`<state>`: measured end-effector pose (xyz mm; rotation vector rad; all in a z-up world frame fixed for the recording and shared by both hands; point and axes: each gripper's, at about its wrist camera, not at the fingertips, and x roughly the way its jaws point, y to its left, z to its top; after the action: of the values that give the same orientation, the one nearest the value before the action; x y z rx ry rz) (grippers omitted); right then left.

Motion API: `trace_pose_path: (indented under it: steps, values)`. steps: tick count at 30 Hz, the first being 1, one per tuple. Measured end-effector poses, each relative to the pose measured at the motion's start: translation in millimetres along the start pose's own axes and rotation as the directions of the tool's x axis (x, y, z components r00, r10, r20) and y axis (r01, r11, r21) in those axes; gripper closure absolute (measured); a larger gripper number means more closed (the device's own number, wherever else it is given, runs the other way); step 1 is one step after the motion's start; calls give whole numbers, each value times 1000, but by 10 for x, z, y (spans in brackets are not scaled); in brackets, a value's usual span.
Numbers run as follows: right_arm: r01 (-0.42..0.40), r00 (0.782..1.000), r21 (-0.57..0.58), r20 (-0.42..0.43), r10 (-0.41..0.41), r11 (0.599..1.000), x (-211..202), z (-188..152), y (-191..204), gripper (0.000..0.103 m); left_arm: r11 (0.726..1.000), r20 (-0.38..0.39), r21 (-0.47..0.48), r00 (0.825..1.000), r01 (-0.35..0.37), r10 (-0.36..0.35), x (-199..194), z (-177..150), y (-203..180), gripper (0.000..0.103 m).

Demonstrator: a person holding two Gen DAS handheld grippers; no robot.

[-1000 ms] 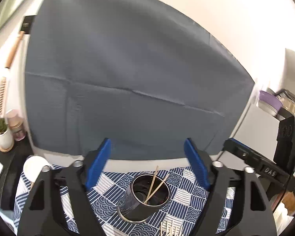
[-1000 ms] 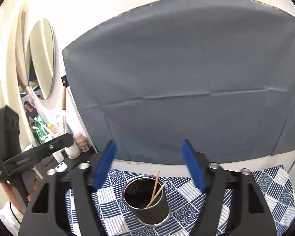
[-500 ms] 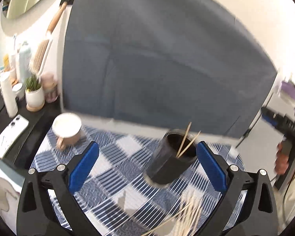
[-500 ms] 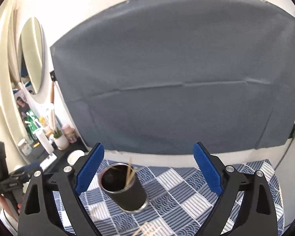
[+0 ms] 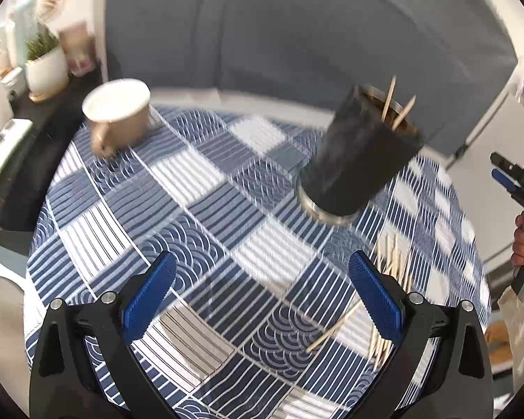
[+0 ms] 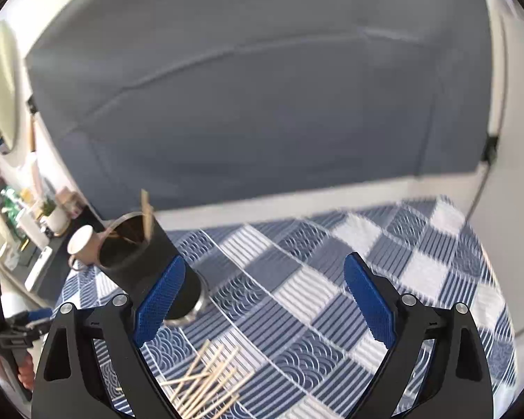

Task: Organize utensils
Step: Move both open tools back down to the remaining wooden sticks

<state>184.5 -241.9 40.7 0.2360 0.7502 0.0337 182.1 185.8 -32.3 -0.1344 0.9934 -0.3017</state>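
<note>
A black cylindrical holder (image 5: pixel 359 160) stands on the blue-and-white patterned tablecloth (image 5: pixel 206 216) with two wooden sticks in it. It also shows in the right wrist view (image 6: pixel 139 262). A loose pile of wooden sticks (image 5: pixel 389 279) lies on the cloth in front of the holder, also in the right wrist view (image 6: pixel 209 384). My left gripper (image 5: pixel 262 293) is open and empty above the cloth, left of the pile. My right gripper (image 6: pixel 265 296) is open and empty, above and behind the pile, with the holder at its left finger.
A tan mug (image 5: pixel 118 115) stands at the cloth's far left. A side shelf holds a small potted plant (image 5: pixel 45 66), bottles and a white remote (image 5: pixel 3 146). A grey cloth backdrop (image 6: pixel 248 104) hangs behind the table. The other gripper shows at the right edge (image 5: pixel 520 188).
Both grippers have pulled back and tilted down towards the cloth. Their jaws have opened wider. The holder has shifted right in the left view and left in the right view.
</note>
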Motion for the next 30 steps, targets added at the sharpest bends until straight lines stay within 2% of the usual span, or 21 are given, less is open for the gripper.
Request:
trace_pose_path:
  steps: [5, 10, 16, 22, 26, 30]
  values:
    - [70, 996, 73, -66, -65, 995, 138, -343, -152, 15, 994, -105, 105, 994, 37, -26, 262, -62, -182, 6]
    - [139, 985, 115, -122, -125, 984, 172, -693, -181, 15, 973, -191, 213, 980, 94, -52, 499, -95, -421, 6]
    - [195, 971, 153, -170, -168, 969, 135, -1009, -103, 15, 918, -291, 354, 954, 179, -73, 767, -231, -733, 6]
    - [225, 955, 174, -235, -182, 959, 176, -1365, 62, 15, 864, -374, 435, 924, 253, -83, 978, -357, -969, 6]
    - [231, 943, 171, -281, -178, 958, 224, -1587, 192, 15, 832, -400, 477, 913, 283, -81, 1069, -378, -1090, 6]
    - [234, 931, 168, -322, -171, 958, 308, -1776, 317, 15, 796, -404, 534, 913, 285, -56, 1172, -384, -1222, 6]
